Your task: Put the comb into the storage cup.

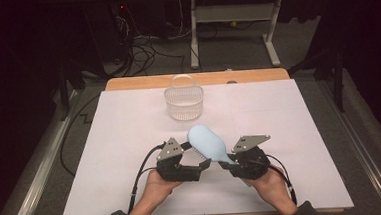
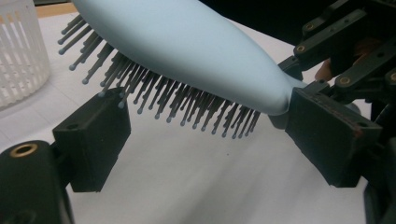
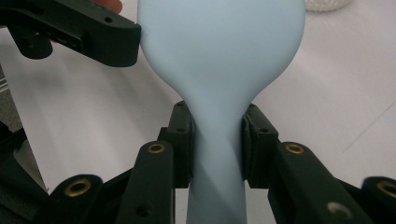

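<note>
Left gripper (image 1: 198,163) low over the white counter (image 1: 120,142), jaws spread, nothing pinched; one jaw block just under the bristles of the pale blue hairbrush (image 1: 208,142), touching a few bristle tips, per the left gripper view. Hairbrush held off the counter between the two grippers, head tilted up and away toward the white slatted basket (image 1: 184,102), bristles facing down-left. Basket stands farther back on the counter, apart from the brush. Right gripper (image 1: 230,161) jaws pinching the brush handle at its neck, pads pressed on both sides.
</note>
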A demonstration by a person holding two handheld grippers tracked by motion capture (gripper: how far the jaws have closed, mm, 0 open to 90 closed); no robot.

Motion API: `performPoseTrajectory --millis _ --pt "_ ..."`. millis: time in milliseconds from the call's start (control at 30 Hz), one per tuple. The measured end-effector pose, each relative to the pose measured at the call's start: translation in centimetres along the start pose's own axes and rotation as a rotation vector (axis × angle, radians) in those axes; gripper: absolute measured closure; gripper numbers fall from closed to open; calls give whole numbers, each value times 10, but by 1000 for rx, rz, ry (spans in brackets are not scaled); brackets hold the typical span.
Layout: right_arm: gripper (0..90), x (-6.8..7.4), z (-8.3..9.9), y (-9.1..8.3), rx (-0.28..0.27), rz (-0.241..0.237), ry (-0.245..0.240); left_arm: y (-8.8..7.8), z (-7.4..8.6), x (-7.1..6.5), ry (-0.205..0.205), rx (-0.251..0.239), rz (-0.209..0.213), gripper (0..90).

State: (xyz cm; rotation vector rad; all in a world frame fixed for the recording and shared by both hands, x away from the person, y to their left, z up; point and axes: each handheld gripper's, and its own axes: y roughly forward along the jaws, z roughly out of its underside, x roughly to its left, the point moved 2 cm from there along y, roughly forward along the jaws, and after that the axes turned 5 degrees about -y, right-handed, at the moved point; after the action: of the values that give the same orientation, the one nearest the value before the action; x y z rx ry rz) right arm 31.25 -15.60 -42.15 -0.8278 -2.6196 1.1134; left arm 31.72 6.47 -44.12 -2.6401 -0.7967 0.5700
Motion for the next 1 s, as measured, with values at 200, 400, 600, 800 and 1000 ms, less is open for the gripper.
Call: performPoseTrajectory --millis 200,400,600,800,1000 --pt "701 1 0 1 -4 -4 -3 1 -1 -2 -10 -1 4 135" --pt "701 2 0 3 -3 -9 -3 1 -3 -3 -28 6 3 136" --pt "701 6 -2 4 -12 -9 -11 -1 -6 -5 -48 0 8 137" --pt "702 8 -3 6 -8 -9 -15 -1 -6 -5 -38 -4 2 137" --pt "702 10 -5 7 -14 -6 -18 -2 -7 -5 -45 -14 -7 137"
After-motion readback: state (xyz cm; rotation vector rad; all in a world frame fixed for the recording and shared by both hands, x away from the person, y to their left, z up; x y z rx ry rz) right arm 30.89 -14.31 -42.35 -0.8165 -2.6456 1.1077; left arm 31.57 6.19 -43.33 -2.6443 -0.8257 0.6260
